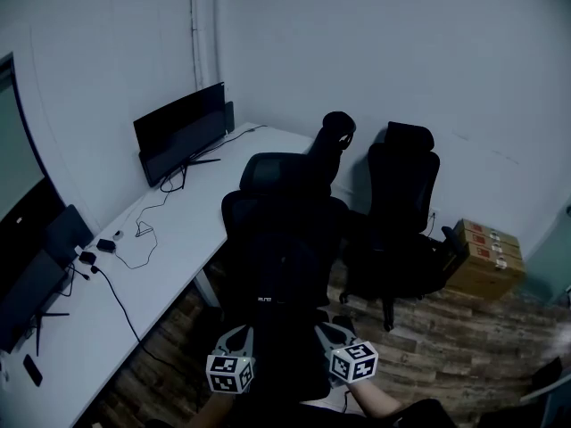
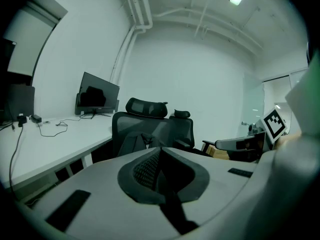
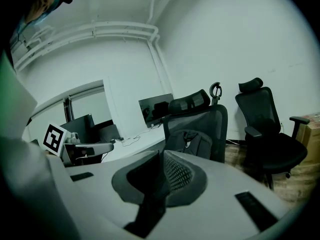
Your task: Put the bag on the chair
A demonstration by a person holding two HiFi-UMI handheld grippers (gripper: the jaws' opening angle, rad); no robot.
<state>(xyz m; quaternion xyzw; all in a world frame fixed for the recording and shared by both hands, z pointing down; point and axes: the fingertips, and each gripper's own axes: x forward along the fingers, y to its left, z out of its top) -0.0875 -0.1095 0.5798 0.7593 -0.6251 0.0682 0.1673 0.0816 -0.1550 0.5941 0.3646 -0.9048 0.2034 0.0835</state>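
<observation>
The nearest black office chair (image 1: pixel 284 205) stands just in front of me, its headrest toward the desk. A dark bag (image 2: pixel 134 143) with two straps sits in it, upright against the mesh backrest; the right gripper view shows the bag (image 3: pixel 196 143) too. In the head view it merges with the dark chair. My left gripper (image 1: pixel 236 337) and right gripper (image 1: pixel 332 331) hover side by side at the chair's near edge, apart from the bag. The left gripper (image 2: pixel 159 153) has its jaws pressed together with nothing in them. The right gripper (image 3: pixel 162 158) is likewise shut and empty.
A long white desk (image 1: pixel 192 230) runs along the left with a monitor (image 1: pixel 181 134), cables and a second screen (image 1: pixel 34 285). Two more black chairs (image 1: pixel 403 210) stand behind the near one. Cardboard boxes (image 1: pixel 486 257) sit on the wood floor at right.
</observation>
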